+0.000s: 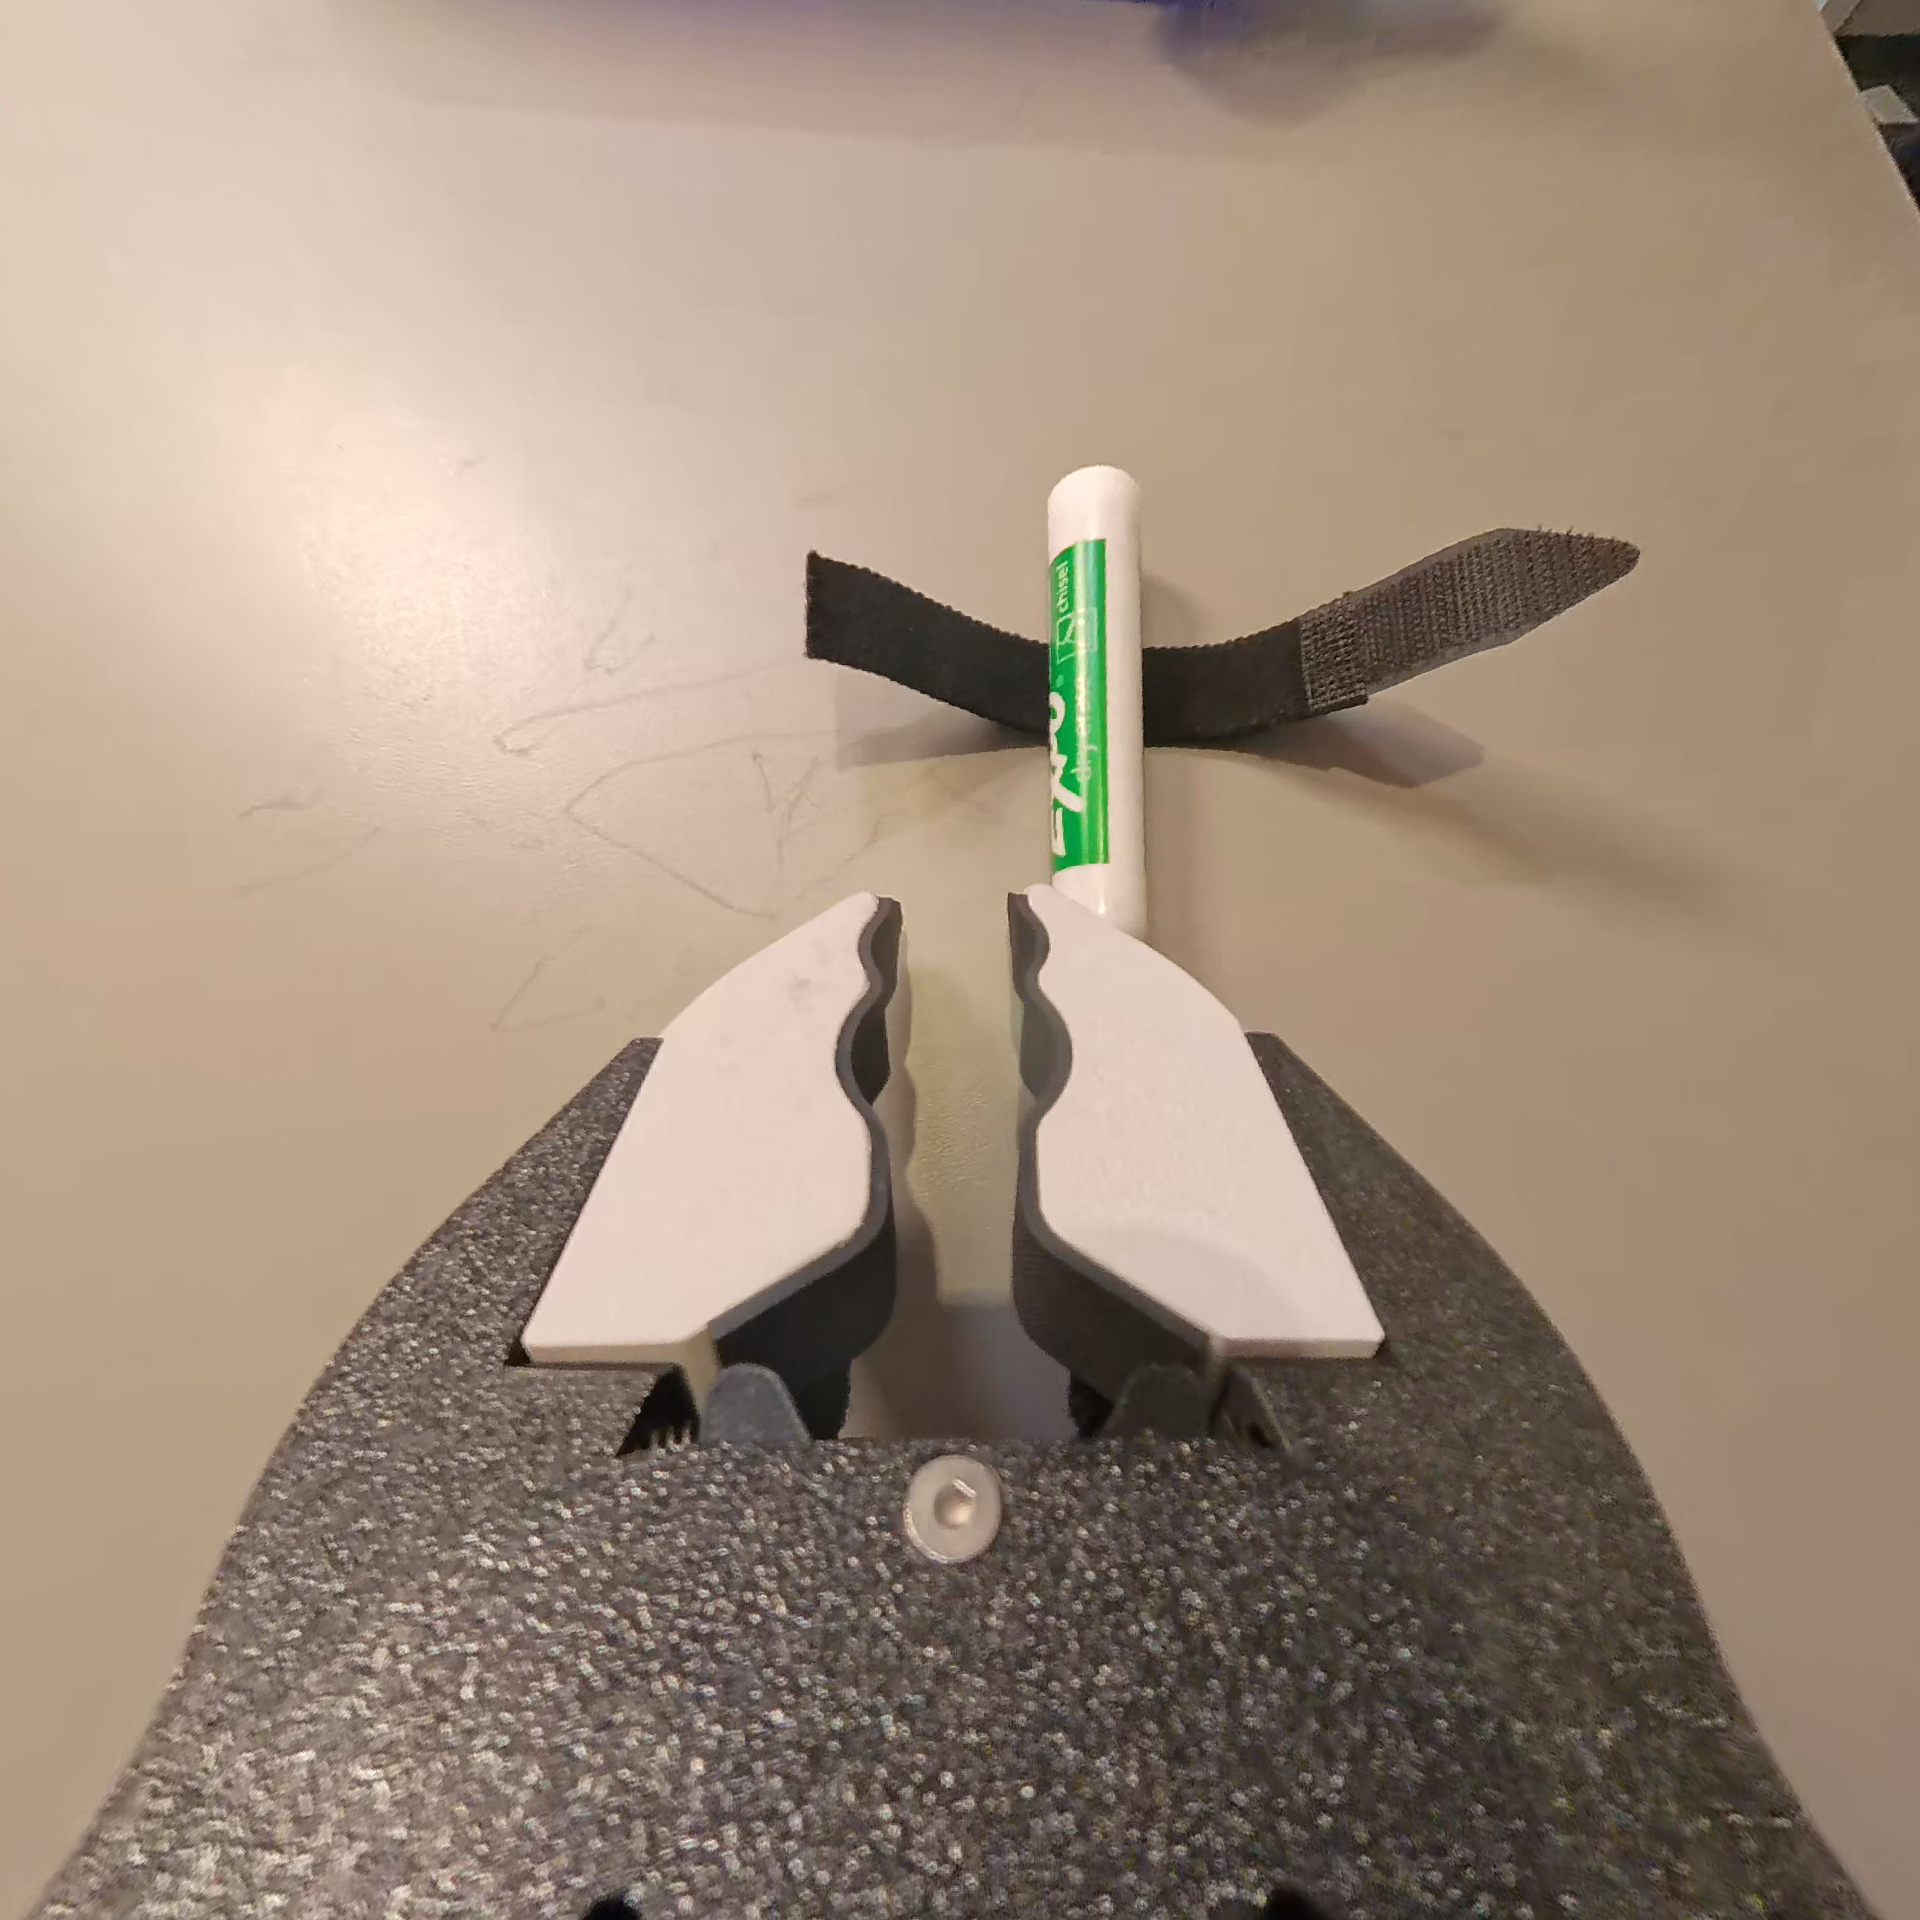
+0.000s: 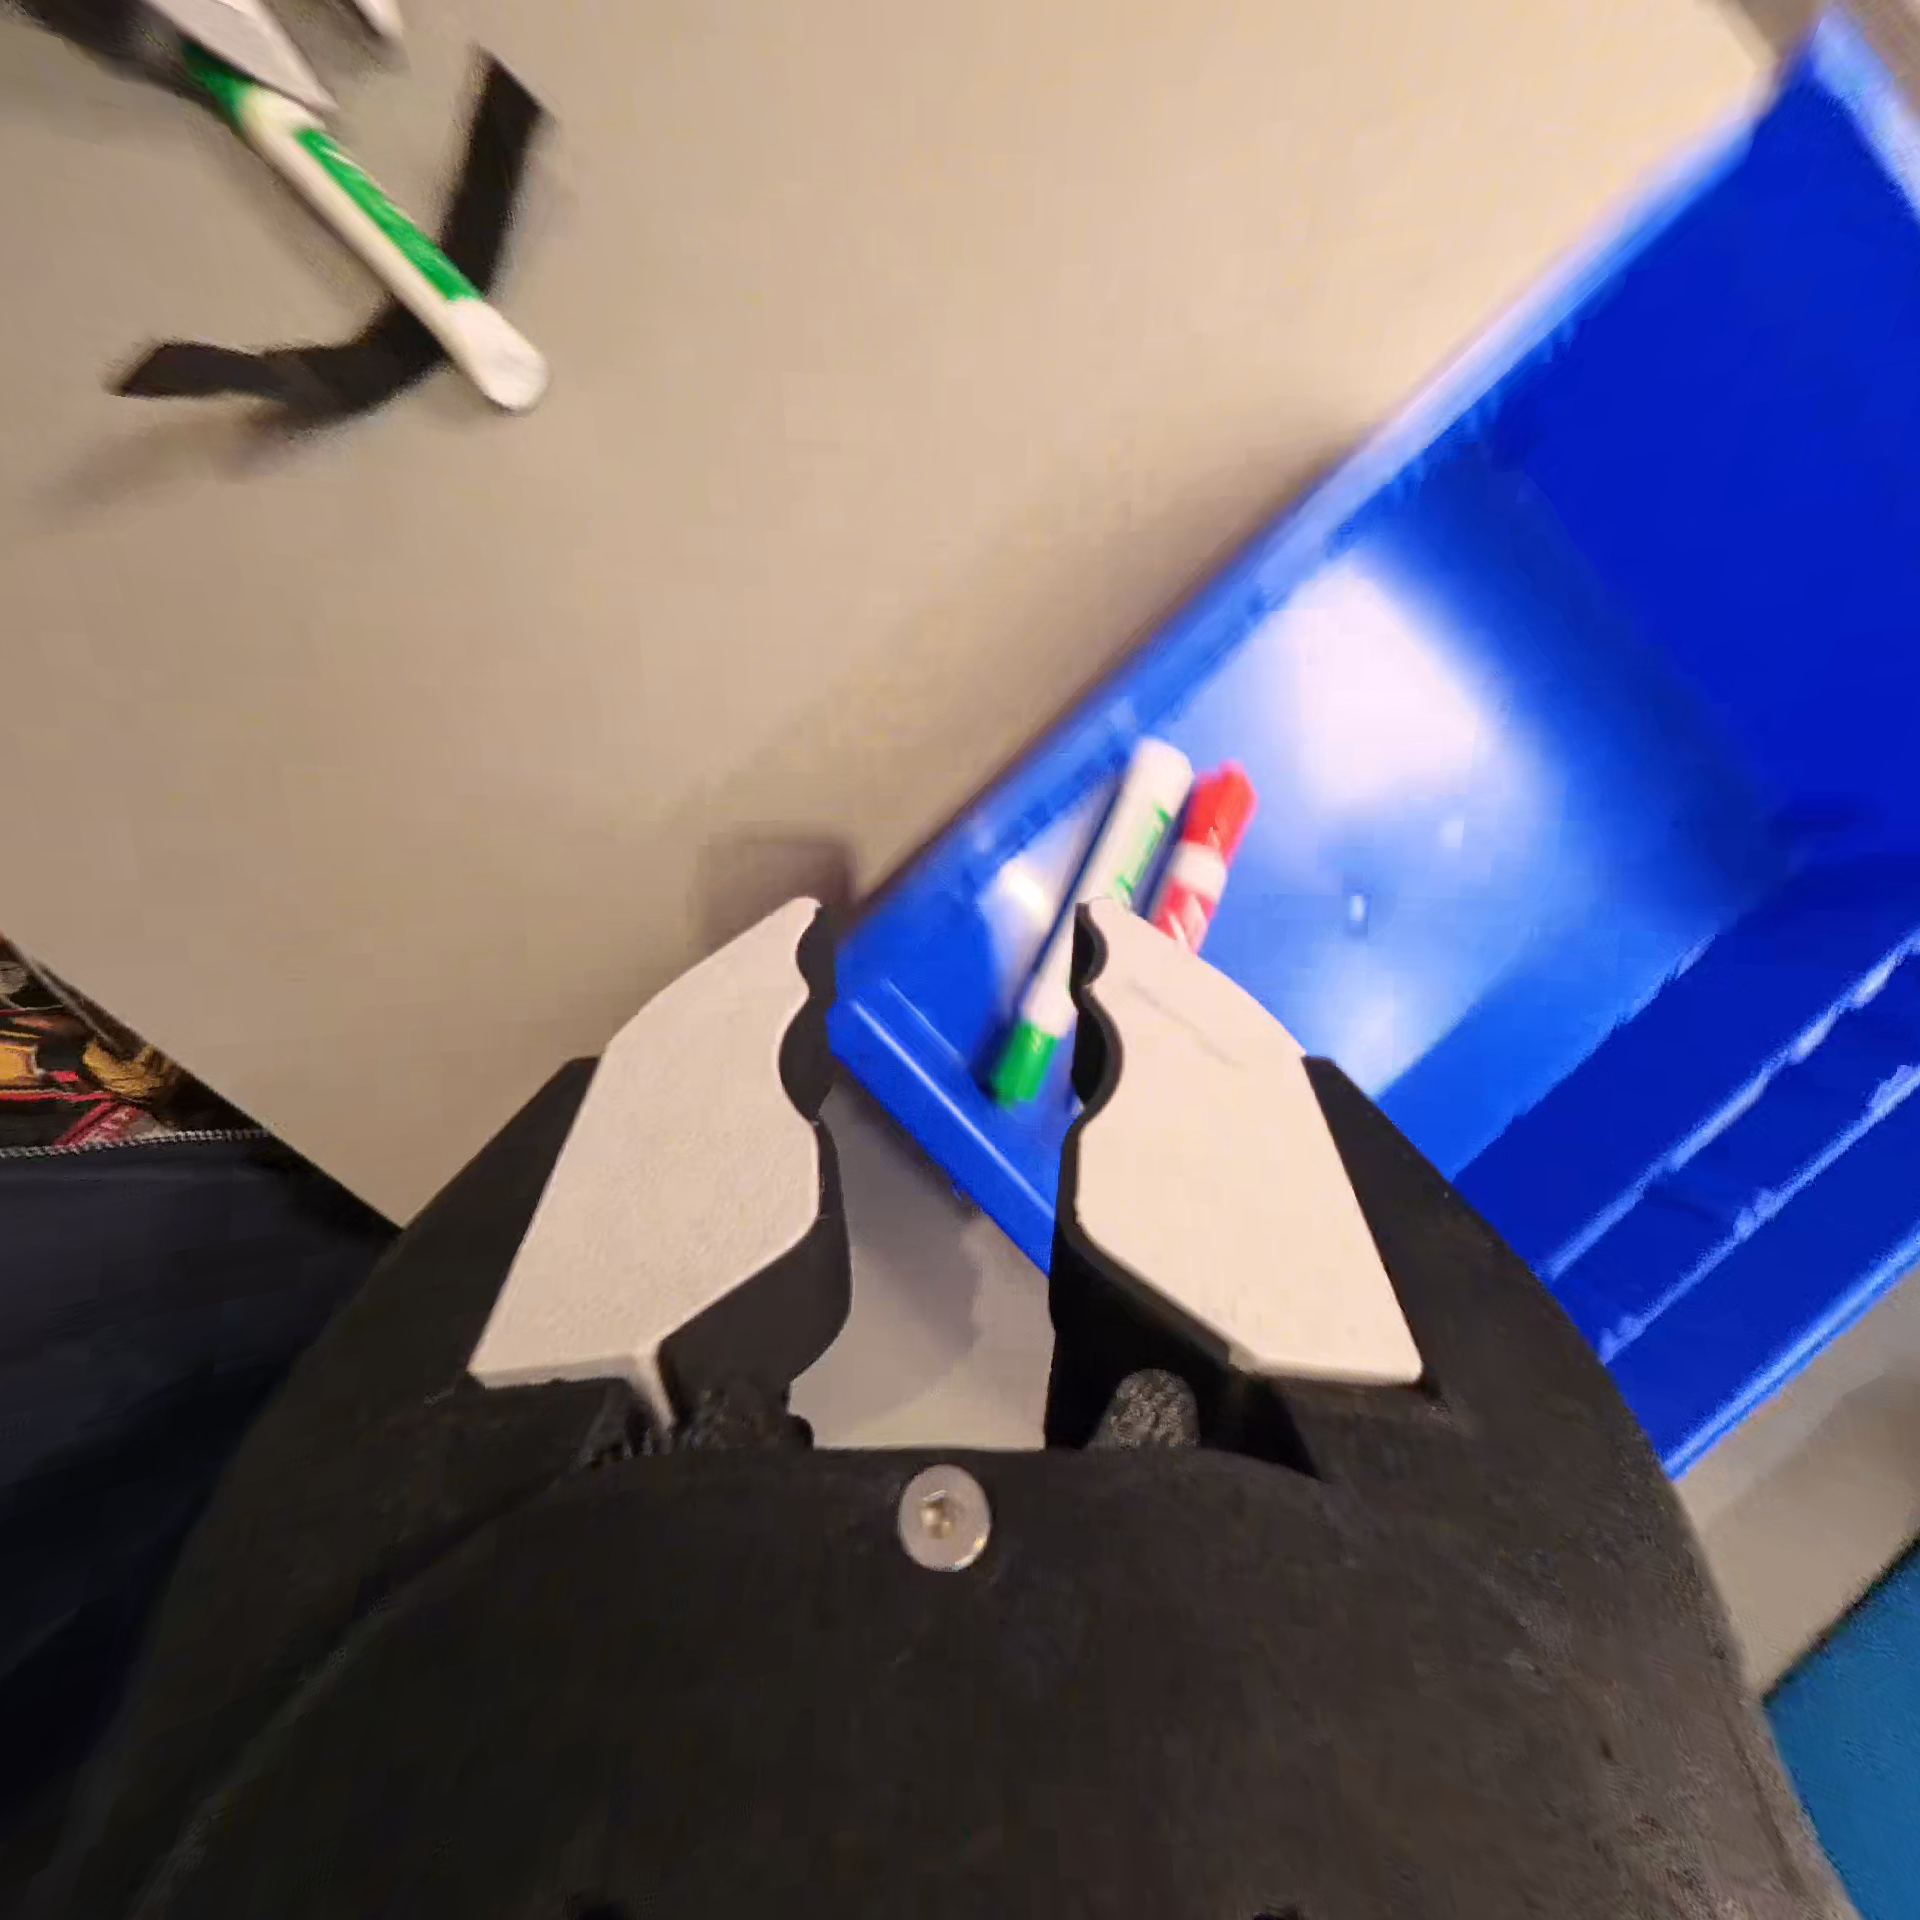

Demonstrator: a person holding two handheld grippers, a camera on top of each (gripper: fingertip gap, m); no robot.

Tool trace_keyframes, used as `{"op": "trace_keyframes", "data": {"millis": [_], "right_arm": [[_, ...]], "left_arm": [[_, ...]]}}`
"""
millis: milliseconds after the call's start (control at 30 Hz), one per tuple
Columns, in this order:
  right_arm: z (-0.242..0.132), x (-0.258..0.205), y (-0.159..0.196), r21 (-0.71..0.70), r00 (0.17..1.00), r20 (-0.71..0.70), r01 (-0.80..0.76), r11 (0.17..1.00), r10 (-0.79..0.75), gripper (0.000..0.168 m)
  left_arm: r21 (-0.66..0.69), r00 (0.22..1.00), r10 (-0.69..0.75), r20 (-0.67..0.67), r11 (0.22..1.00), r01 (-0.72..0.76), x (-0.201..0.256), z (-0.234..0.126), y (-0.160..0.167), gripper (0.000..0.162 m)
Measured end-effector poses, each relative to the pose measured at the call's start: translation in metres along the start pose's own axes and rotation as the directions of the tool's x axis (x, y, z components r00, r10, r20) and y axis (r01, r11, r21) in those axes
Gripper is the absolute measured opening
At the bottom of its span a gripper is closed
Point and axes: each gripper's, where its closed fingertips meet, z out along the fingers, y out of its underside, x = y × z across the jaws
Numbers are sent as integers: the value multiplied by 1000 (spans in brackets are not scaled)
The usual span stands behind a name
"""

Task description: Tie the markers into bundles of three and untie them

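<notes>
On smooth beige table (image 1: 416,416): cylindrical green marker (image 1: 1096,696) across fuzzy black strap (image 1: 1455,634); both tongs gaping, empty.

L wrist cam low over worktop (image 1: 416,364), facing fwd, close to green marker (image 1: 1096,686), R wrist cam higher, tilted, above blue bin (image 2: 1558,727), both share marker w/ black strap (image 1: 935,665)
</notes>
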Motion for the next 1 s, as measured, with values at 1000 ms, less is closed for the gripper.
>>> {"op": "trace_keyframes", "data": {"millis": [1000], "right_arm": [[76,-111,-79,121,927,113,343,931,-356,19]], "left_arm": [[17,1000,12,-12,1000,-12,3,-2,-2,21]]}}
